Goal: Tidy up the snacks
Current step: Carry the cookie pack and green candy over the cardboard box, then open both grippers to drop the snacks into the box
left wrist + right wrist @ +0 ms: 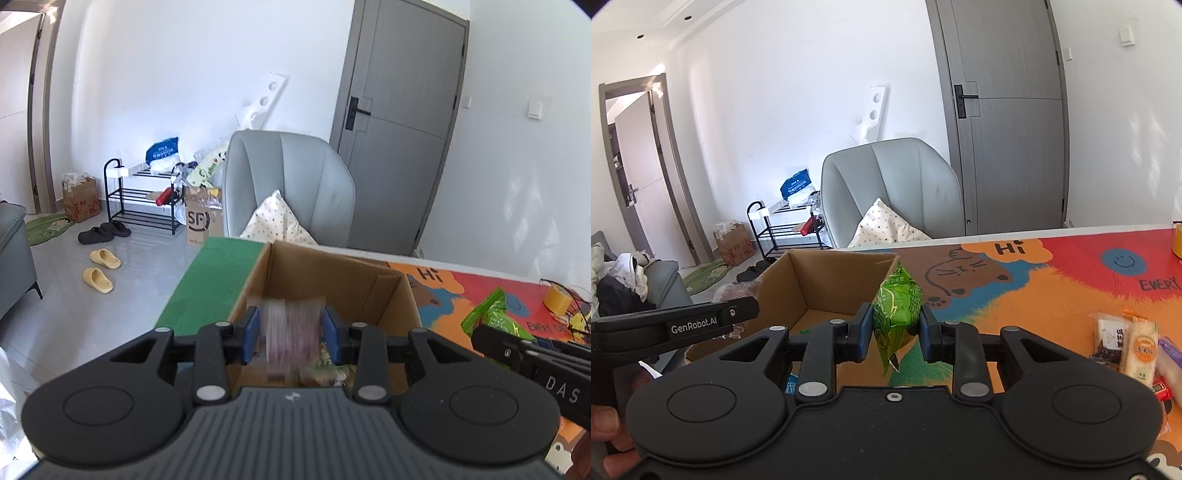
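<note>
Here right gripper (894, 334) pinches green packet (895, 314).

One cardboard box (827, 284), one green snack packet (895, 310), two yellow slippers (100, 269), one armchair (288, 188).

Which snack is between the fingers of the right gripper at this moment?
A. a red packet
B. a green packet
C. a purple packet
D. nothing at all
B: in the right wrist view the right gripper is closed on a green snack packet, held next to the open cardboard box; the other snacks lie on the table mat.
</note>
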The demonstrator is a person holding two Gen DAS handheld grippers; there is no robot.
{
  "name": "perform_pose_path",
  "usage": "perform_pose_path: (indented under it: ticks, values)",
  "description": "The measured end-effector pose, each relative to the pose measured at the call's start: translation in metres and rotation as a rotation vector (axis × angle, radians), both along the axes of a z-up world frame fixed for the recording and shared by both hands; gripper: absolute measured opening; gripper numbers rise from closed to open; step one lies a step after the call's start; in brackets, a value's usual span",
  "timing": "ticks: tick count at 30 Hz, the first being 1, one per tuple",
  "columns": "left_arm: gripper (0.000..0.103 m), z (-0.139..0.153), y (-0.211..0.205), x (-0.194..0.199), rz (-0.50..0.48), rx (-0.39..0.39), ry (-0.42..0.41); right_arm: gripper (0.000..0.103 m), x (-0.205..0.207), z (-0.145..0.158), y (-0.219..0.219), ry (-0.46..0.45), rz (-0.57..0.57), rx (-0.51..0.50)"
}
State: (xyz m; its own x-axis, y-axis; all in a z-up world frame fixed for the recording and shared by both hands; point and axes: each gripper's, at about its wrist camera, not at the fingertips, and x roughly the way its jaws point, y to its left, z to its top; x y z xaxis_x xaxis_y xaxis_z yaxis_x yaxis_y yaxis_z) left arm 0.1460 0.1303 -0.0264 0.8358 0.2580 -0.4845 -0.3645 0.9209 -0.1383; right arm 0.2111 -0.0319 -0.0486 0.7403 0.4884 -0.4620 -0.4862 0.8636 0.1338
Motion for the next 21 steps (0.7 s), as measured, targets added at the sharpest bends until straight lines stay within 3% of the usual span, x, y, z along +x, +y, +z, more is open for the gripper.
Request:
perform_pose_path:
  ticks: [10, 15, 21]
  values:
    - [0.049, 0.003, 0.024, -0.018, 0.064, -0.036, -0.019, 0.027, 0.003, 0.0, 0.026, 0.007, 0.035, -0.013]
    - [0.065, 0.004, 0.029, -0.023, 0.087, -0.046, -0.016, 0.028, 0.001, 0.002, 0.04, 0.01, 0.068, -0.018]
    - [0.088, 0.006, 0.025, -0.026, 0.09, -0.019, -0.018, 0.041, -0.002, 0.005, 0.04, -0.007, 0.053, -0.019]
